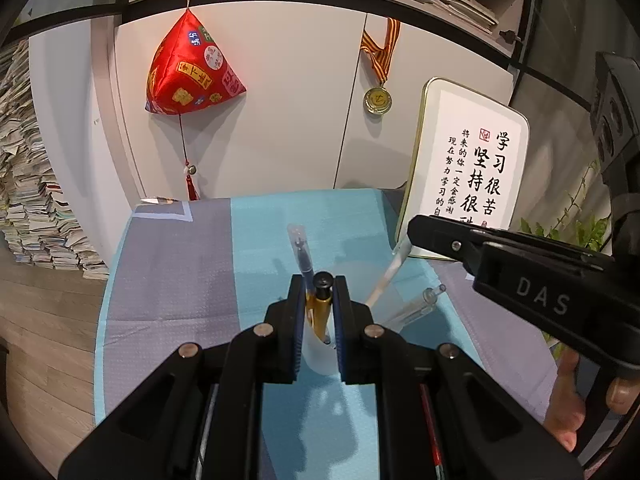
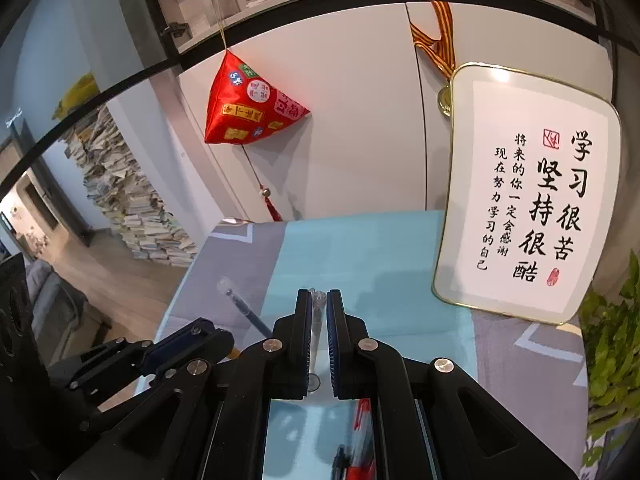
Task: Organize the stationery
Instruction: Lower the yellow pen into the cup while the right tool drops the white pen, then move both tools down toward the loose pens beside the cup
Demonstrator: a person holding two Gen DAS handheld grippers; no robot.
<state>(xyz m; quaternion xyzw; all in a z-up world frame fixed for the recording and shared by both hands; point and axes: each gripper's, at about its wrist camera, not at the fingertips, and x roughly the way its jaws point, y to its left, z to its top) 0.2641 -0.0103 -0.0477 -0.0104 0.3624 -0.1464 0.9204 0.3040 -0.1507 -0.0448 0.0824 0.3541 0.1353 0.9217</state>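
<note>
My left gripper is shut on a white pen cup that holds a gold pen with a black cap and a blue pen. My right gripper is shut on a clear pen. In the left wrist view the right gripper holds that clear pen slanted down toward the cup. Another clear pen lies on the cloth right of the cup. A red pen lies below the right gripper.
The table carries a blue and grey cloth. A framed calligraphy sign leans at the back right. A red pouch and a medal hang on the white cabinet. A plant stands right. Stacked books stand left.
</note>
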